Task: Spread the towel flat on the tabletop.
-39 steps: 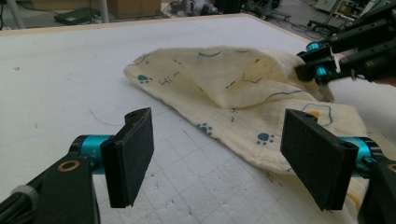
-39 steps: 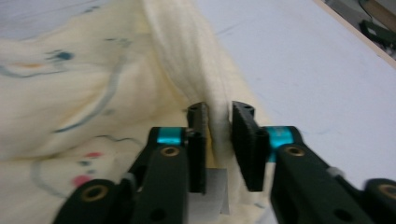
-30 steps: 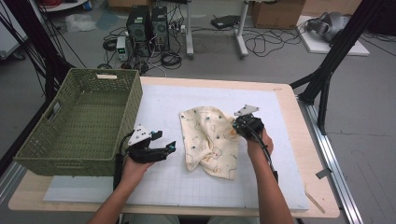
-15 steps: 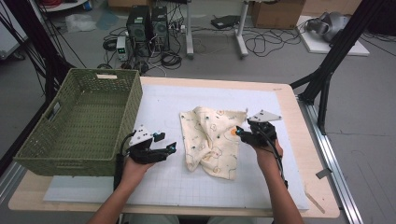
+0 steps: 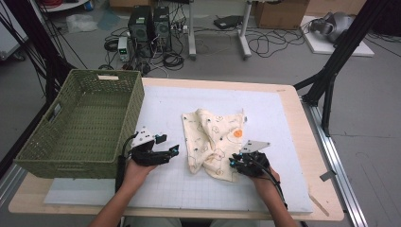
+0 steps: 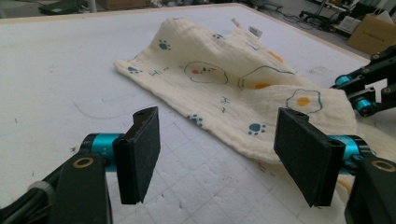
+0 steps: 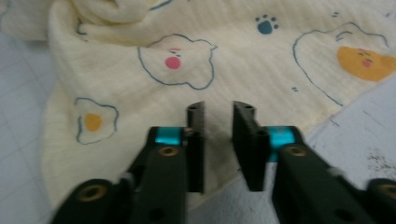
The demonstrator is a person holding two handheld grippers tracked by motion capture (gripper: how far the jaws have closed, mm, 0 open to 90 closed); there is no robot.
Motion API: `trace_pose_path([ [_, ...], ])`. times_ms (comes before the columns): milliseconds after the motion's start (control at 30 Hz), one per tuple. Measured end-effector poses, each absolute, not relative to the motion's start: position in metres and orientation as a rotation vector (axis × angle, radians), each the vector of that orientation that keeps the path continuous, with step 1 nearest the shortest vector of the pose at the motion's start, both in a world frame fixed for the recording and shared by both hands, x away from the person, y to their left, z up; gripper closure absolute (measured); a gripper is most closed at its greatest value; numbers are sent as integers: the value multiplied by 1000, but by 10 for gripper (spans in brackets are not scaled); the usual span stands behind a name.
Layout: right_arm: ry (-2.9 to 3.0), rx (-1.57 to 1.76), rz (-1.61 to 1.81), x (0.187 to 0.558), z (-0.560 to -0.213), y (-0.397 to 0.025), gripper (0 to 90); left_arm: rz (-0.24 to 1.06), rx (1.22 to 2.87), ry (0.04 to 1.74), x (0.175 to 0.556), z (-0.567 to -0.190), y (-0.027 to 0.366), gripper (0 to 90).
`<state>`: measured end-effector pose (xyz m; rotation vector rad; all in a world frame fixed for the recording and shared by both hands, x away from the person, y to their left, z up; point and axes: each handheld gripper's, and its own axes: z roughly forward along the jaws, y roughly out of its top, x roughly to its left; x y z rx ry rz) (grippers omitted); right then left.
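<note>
Cloth (image 5: 215, 142), cream muslin, printed with fried eggs, bear outlines and blue paw marks; lies crumpled and partly folded over itself on the white gridded mat (image 5: 198, 189), a little right of the mat's middle. A small label tab shows at its far edge in the left gripper view.

Right gripper (image 5: 235, 164), held in the person's right hand (image 5: 265, 182), at the near right corner of the cloth. In the right gripper view its jaws stand narrow, a small gap between the pads (image 7: 196, 140), poised over the near hem of the cloth; whether the pads touch the fabric cannot be told. No fabric shows between them.

Left gripper (image 5: 172, 151), held in the person's left hand (image 5: 135, 172), just left of the cloth and apart from it. In the left gripper view its jaws are spread wide, low over bare mat, with the near left edge of the cloth lying beyond and between them. The right gripper appears at the right edge of that view, beside the cloth.

Basket (image 5: 125, 106), green, woven plastic, rectangular, with handle slots; stands on the left end of the wooden table (image 5: 312, 142), its right wall near the left gripper.

Floor beyond the table: computer towers (image 5: 150, 23), loose cables, cardboard boxes.
</note>
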<state>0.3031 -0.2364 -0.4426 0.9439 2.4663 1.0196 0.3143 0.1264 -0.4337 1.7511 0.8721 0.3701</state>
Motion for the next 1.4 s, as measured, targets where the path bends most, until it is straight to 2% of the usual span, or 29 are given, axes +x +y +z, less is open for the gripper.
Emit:
trace_pose_path([
  [67, 2484, 935, 1003, 303, -441, -236, 887, 371, 1757, 871, 314, -434, 126, 321],
  [200, 2490, 936, 967, 304, -439, -241, 892, 367, 1775, 867, 313, -435, 125, 330],
  [433, 2375, 1055, 856, 307, -434, -270, 892, 352, 1793, 846, 313, -437, 121, 423],
  [467, 2361, 1072, 876, 308, -433, -275, 881, 347, 1802, 844, 313, -438, 120, 424],
  [533, 2329, 1122, 945, 308, -431, -280, 802, 322, 1819, 843, 313, -440, 115, 417],
  [567, 2302, 1131, 1013, 307, -428, -282, 725, 312, 1829, 840, 313, -441, 112, 380],
  [600, 2302, 1131, 1013, 307, -428, -282, 725, 303, 1838, 839, 312, -441, 109, 380],
  [733, 2268, 1115, 1078, 305, -424, -281, 626, 257, 1854, 837, 312, -443, 97, 358],
  [933, 2260, 1083, 1078, 304, -425, -283, 587, 219, 1914, 885, 320, -448, 76, 356],
  [1167, 2284, 1082, 1106, 305, -432, -284, 595, 320, 2071, 859, 333, -447, 45, 369],
  [1233, 2283, 1105, 1121, 305, -432, -283, 596, 393, 2120, 820, 333, -450, 38, 397],
  [1300, 2285, 1125, 1130, 306, -432, -282, 566, 425, 2137, 781, 331, -449, 34, 475],
  [1333, 2280, 1143, 1139, 307, -432, -282, 550, 415, 2141, 759, 330, -449, 33, 545],
  [1400, 2275, 1173, 1141, 307, -432, -283, 544, 458, 2169, 717, 327, -448, 33, 738],
])
